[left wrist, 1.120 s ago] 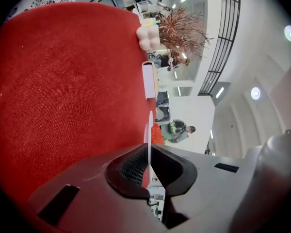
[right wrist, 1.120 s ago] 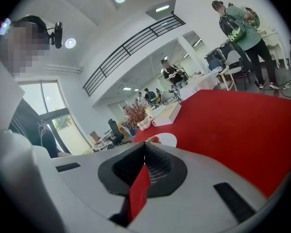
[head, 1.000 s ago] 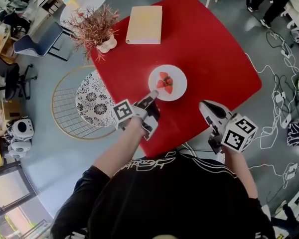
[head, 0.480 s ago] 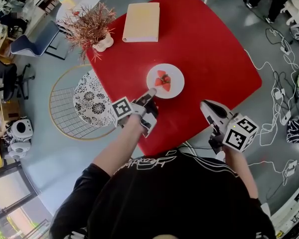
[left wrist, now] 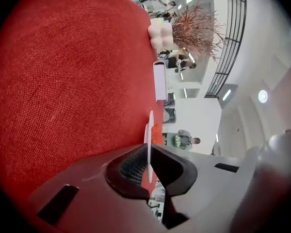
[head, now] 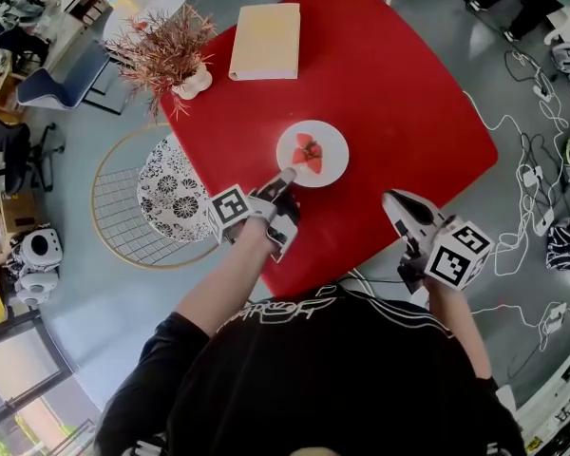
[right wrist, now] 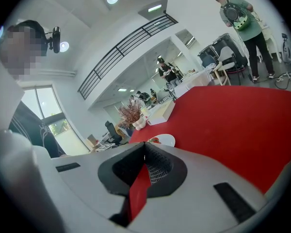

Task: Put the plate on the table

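Note:
A white plate [head: 312, 153] with red strawberry pieces [head: 310, 152] lies level over the middle of the red table [head: 399, 93]. I cannot tell if it touches the cloth. My left gripper [head: 287, 175] is shut on the plate's near rim. In the left gripper view the rim [left wrist: 150, 130] shows edge-on, pinched between the jaws of the left gripper [left wrist: 149, 152]. My right gripper [head: 392, 199] hovers at the table's near edge, to the right of the plate, shut and empty. In the right gripper view the plate [right wrist: 164, 140] sits beyond the closed right gripper [right wrist: 144, 155].
A tan book [head: 264, 41] lies at the table's far side, with a dried plant in a white pot [head: 171, 55] at the far left corner. A round wire stand with a patterned cushion [head: 171, 193] is on the floor to the left. Cables [head: 532, 160] run along the right.
Only the head view has shifted slightly. The plate and both grippers keep their places on the table.

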`<state>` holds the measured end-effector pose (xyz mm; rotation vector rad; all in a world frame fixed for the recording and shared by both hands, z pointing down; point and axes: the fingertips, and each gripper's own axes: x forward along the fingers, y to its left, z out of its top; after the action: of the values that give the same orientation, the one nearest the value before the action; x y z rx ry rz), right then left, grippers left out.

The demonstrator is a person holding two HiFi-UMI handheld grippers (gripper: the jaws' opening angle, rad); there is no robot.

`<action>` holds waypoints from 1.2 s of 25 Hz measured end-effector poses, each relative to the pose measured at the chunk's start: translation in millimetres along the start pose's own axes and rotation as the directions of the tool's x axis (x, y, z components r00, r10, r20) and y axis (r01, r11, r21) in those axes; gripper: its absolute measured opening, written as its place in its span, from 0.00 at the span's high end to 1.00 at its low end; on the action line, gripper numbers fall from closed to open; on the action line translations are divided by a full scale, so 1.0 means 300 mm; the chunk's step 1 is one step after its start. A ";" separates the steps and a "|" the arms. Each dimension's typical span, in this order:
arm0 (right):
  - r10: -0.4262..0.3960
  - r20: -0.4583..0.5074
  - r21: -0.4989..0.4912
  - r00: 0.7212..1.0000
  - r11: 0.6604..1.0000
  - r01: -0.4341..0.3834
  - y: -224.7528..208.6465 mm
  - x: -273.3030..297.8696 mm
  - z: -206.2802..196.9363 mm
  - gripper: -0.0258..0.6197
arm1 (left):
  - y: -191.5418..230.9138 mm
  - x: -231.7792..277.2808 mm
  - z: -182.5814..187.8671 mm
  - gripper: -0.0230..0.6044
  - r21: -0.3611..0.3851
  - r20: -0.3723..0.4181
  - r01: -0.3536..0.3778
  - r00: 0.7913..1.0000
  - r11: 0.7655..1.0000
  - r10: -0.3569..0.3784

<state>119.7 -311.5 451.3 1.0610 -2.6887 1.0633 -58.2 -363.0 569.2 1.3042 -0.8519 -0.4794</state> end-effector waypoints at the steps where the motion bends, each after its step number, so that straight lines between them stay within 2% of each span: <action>1: -0.001 0.001 0.002 1.000 1.000 0.001 -0.003 -0.001 0.000 0.95 | -0.001 0.002 0.001 0.93 0.006 0.000 0.003 1.000 1.000 -0.003; 5: -0.006 0.005 0.016 1.000 1.000 0.006 -0.014 -0.002 -0.005 0.95 | -0.012 0.008 0.007 0.93 0.042 0.004 0.031 1.000 0.999 -0.031; 12: -0.004 0.003 0.029 1.000 1.000 0.004 -0.022 0.000 -0.016 0.95 | -0.017 0.010 0.016 0.92 0.064 0.019 0.018 1.000 0.998 -0.019; 17: -0.012 -0.001 0.002 1.000 1.000 0.012 -0.016 -0.001 -0.013 0.95 | -0.026 0.013 0.021 0.80 0.057 0.030 0.034 0.999 0.998 -0.035; 24: -0.018 -0.012 0.001 1.000 1.000 0.018 -0.021 -0.010 -0.038 0.95 | -0.045 0.018 0.018 0.72 0.062 0.029 0.062 0.998 0.996 -0.064; 27: -0.015 -0.016 0.002 1.000 1.000 0.015 -0.016 -0.010 -0.048 0.95 | -0.054 0.017 0.010 0.70 0.086 0.019 0.074 0.997 0.994 -0.076; 30: -0.012 -0.025 -0.009 1.000 1.000 0.012 -0.010 -0.012 -0.058 0.95 | -0.062 0.020 0.000 0.68 0.145 -0.001 0.077 0.997 0.986 -0.077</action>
<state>121.3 -300.2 465.1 1.0536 -2.6622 1.0541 -51.7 -371.7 552.9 1.4745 -0.8552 -0.4883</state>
